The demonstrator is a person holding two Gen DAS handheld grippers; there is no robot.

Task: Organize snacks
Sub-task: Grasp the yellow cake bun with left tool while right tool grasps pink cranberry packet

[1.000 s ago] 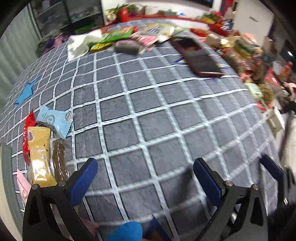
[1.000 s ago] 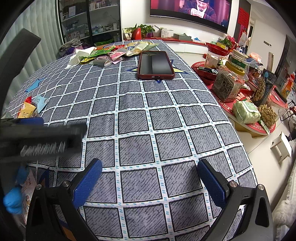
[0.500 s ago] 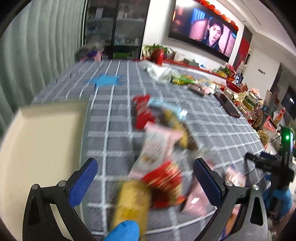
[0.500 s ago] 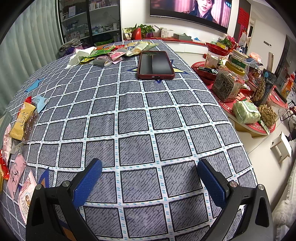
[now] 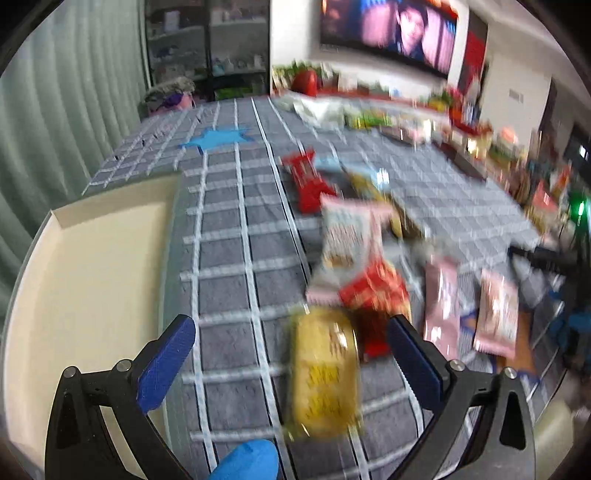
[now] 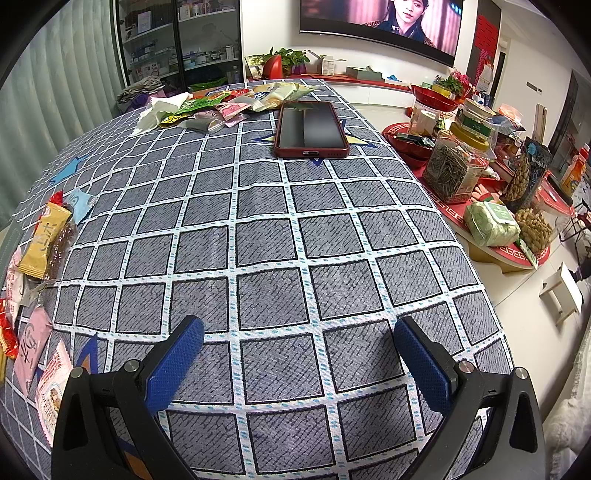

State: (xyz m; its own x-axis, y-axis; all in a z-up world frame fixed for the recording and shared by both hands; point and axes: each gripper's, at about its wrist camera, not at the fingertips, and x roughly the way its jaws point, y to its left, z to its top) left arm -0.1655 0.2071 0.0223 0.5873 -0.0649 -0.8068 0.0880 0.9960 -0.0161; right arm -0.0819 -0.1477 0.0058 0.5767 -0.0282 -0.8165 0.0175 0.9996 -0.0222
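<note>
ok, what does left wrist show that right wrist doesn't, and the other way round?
Left wrist only: the cream tray at its left, a yellow snack pack between the open left gripper fingers, and a red pack just beyond it. The image is motion-blurred.

Right wrist only: the phone in a red case lying flat, the jars and bags on the side table, and the open right gripper over bare cloth.

Both: the grey checked tablecloth, the pink packs, the far snack pile and the TV.
</note>
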